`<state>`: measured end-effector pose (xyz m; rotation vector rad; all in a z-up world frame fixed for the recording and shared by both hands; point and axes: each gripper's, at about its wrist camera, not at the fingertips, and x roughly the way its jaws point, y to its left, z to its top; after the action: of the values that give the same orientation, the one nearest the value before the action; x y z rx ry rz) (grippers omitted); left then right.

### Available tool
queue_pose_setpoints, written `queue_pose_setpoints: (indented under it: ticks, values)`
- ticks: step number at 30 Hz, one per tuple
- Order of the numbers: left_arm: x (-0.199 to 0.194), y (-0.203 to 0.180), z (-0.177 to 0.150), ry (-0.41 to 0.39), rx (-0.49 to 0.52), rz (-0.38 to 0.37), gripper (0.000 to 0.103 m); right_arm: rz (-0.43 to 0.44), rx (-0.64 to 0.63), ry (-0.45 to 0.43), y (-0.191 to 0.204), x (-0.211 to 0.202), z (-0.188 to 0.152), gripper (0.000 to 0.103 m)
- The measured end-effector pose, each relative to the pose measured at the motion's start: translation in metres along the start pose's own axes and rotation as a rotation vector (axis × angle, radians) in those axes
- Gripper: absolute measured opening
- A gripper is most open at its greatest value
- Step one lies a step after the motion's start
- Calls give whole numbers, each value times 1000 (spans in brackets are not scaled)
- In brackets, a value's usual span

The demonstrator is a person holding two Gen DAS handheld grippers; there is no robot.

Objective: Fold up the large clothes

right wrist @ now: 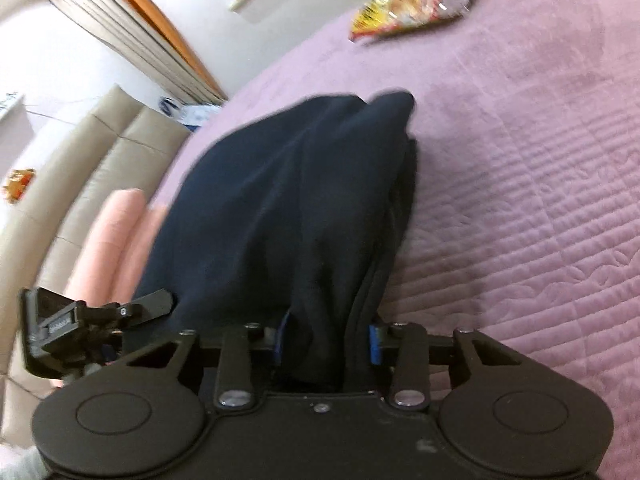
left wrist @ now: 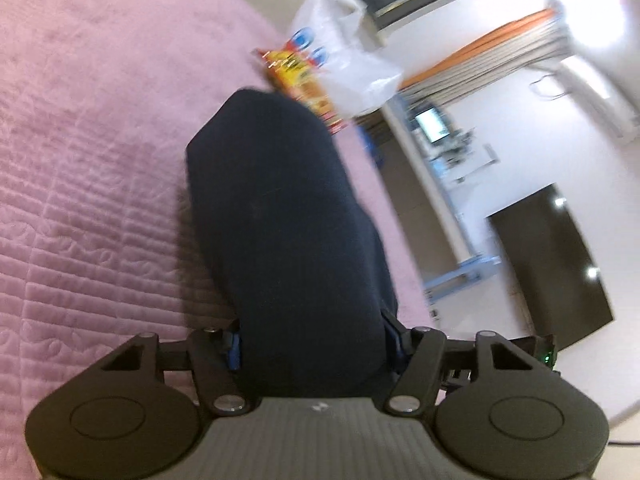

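From the left wrist, the left claw has a thick bundle of dark navy garment filling the gap between its jaws; the blue pads at either side sit against the cloth, so it is clamped on the fabric. The garment stretches away from the claw over a pink quilted bedspread. Beyond its far end lie a colourful snack packet and a white plastic bag. A dark screen stands against the wall at right.

From the right wrist, the right claw grips the same navy garment, whose folds run down between the blue pads. The cloth lies bunched on the bedspread, reaching its edge at left. The snack packet rests near the top. A beige padded headboard shows at left, with the other claw's black frame beside the garment.
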<state>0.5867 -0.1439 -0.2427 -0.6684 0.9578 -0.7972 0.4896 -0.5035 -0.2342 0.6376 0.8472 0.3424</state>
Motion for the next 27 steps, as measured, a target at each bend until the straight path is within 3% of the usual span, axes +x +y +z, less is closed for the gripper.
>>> queue_pose_setpoints:
  ticks: [7,15,20,27]
  values:
    - [-104,-41,-33,-41,37,-97,64,40,-94,-23,89,-76,-46,46]
    - [-204,-63,-112,-46,37,-69,65,-13,-169,6,171,-130,-134,46]
    - [-220,-40,-157,-65,11,-49,65,-23,-171,61,177,-121,-175,46]
    - [-206,19,-207,-31,-30,2,66,-41,-150,127,144,-89,-236,46]
